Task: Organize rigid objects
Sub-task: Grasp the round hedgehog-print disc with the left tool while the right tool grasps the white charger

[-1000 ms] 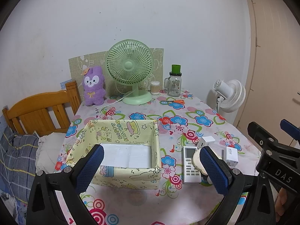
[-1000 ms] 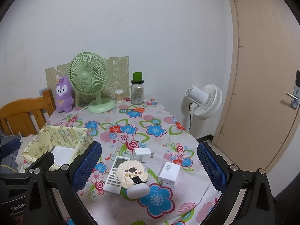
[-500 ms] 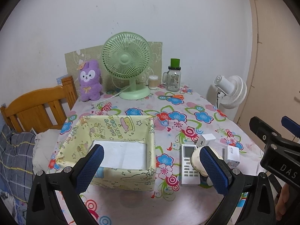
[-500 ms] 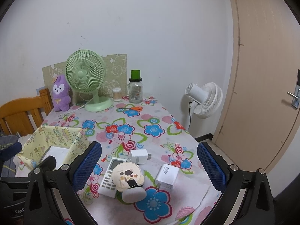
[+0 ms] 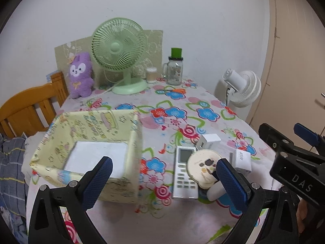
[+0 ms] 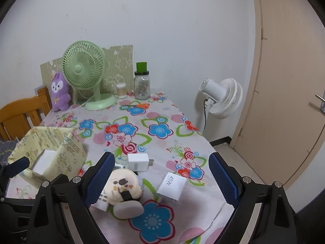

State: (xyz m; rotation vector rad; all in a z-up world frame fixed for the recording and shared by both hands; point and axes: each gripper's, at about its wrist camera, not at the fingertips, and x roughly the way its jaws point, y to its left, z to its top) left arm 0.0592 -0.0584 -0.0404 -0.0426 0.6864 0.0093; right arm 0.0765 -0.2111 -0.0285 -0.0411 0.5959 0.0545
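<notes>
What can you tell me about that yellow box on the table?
The yellow box looks like soft fabric, pale yellow and printed with small cartoon figures and stars. It has four floppy upright walls, slightly sagging, and an open top. A flat white panel lies on its bottom; nothing else shows inside. It stands on the flowered tablecloth at the table's left side, apart from the white remote. Neither gripper touches it.

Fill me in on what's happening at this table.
A person holds a claw in each hand over a floral-clothed table, tidying small items. Both the left claw and right claw are open and empty. A remote control, a round cream gadget and two white chargers lie loose beside the yellow fabric bin. Nothing has been picked up yet.
</notes>
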